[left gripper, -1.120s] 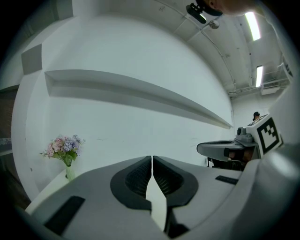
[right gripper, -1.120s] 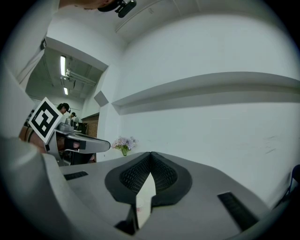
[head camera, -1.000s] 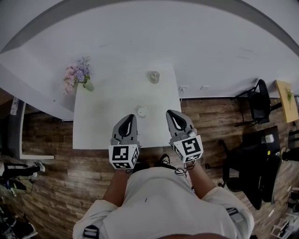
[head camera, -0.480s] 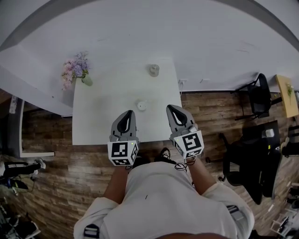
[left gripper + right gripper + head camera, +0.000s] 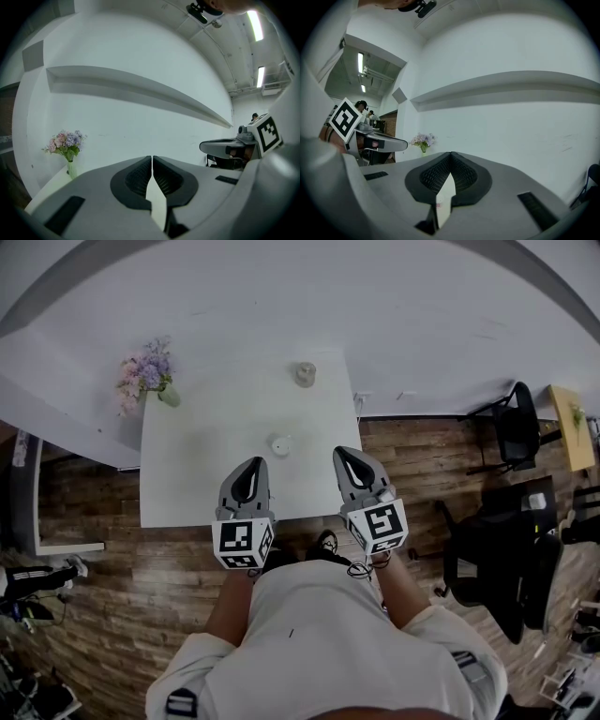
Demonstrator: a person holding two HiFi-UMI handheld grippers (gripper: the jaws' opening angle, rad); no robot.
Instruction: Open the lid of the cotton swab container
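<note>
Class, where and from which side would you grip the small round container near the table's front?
Probably its top rim, from above: the small round container stands upright on the white table with bare surface all round, leaving opposite sides free. Lid details are too small to tell.

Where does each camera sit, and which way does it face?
Head view: on the person's head, looking steeply down at the white table; shows torso, forearms, left gripper, right gripper.
Left gripper view: rides the left gripper, looks along its shut jaws at the wall; right gripper at right.
Right gripper view: rides the right gripper, looks along its shut jaws at the wall; left gripper at left.
Shared: flower vase in all three.
</note>
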